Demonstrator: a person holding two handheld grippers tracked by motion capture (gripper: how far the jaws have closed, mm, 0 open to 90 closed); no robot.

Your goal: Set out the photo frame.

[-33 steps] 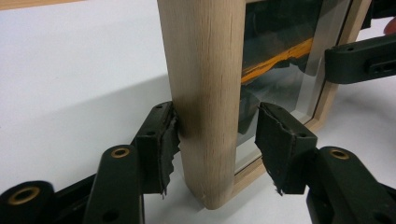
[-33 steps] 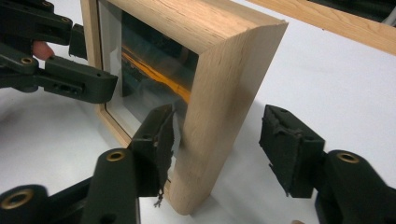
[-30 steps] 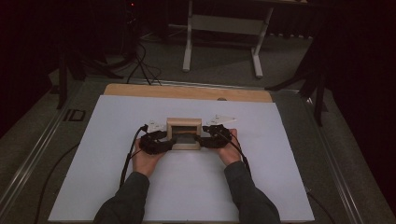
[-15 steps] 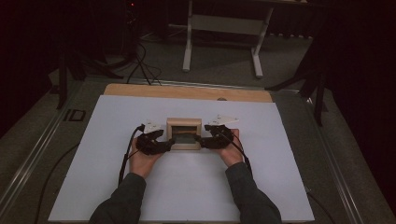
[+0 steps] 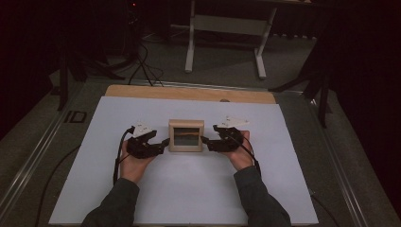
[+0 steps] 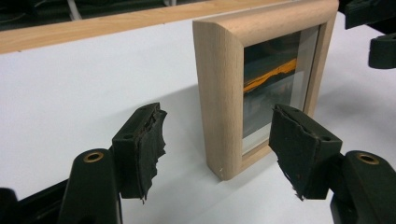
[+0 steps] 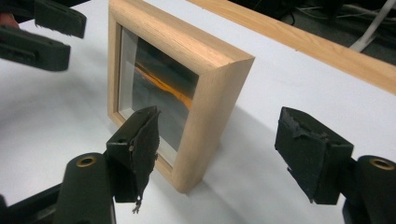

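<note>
A small light-wood picture frame (image 5: 186, 135) stands upright on the white table top (image 5: 189, 198), its glass facing me over a dark picture with an orange streak. My left gripper (image 5: 163, 143) sits just left of it and my right gripper (image 5: 206, 142) just right. In the left gripper view the frame's (image 6: 219, 93) edge lies between the spread pads (image 6: 144, 140) of the left gripper (image 6: 219, 144), untouched. In the right gripper view the right gripper (image 7: 222, 149) straddles the frame's (image 7: 210, 93) other edge, pads clear of the wood. Both sets of jaws have just been opening.
A wooden strip (image 5: 189, 93) runs along the table's far edge. Beyond it on the floor stand a grey stand's legs (image 5: 222, 42) and some cables (image 5: 142, 61). Each gripper view shows the other gripper behind the frame (image 6: 373, 32) (image 7: 37, 28).
Both grippers have opened off the frame's sides and drawn slightly outward and up. The frame stays standing where it was.
</note>
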